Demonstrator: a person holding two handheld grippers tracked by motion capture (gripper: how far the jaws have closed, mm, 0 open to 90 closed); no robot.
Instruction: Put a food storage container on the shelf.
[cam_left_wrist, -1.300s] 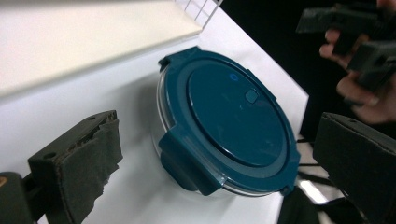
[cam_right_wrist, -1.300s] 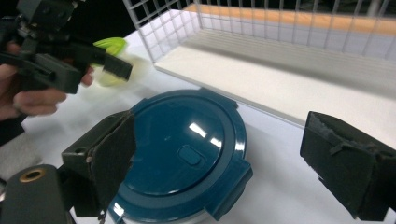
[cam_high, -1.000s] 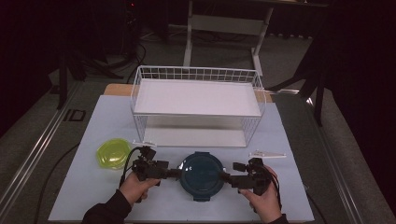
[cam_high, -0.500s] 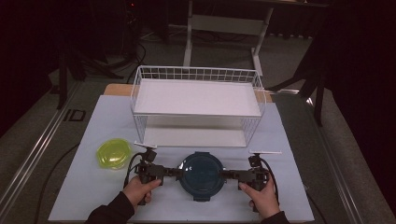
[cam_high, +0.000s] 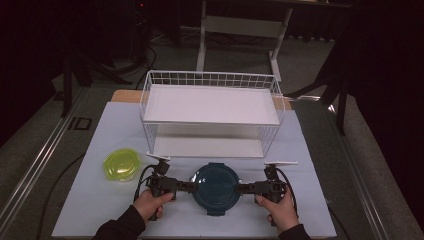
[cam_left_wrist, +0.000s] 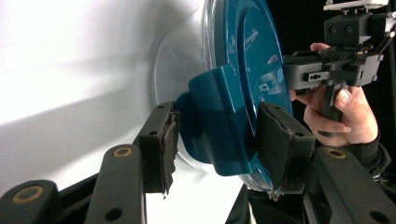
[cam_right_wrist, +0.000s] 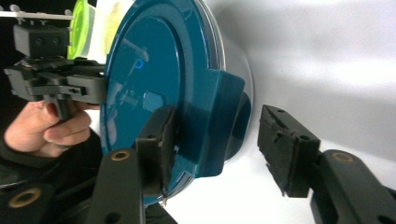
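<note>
The round dark-teal plastic container lid (cam_high: 216, 186) is glossy and smooth, catching bright reflections, with a clear plastic bowl rim beneath it. The black rubbery jaw pads (cam_left_wrist: 164, 149) look matt and rough, frayed at the edges. The white wire rack (cam_high: 212, 114) is coated metal. The yellow-green translucent plastic lid (cam_high: 120, 164) shines slightly. The white tabletop sheet (cam_high: 105, 135) is smooth and matt.
</note>
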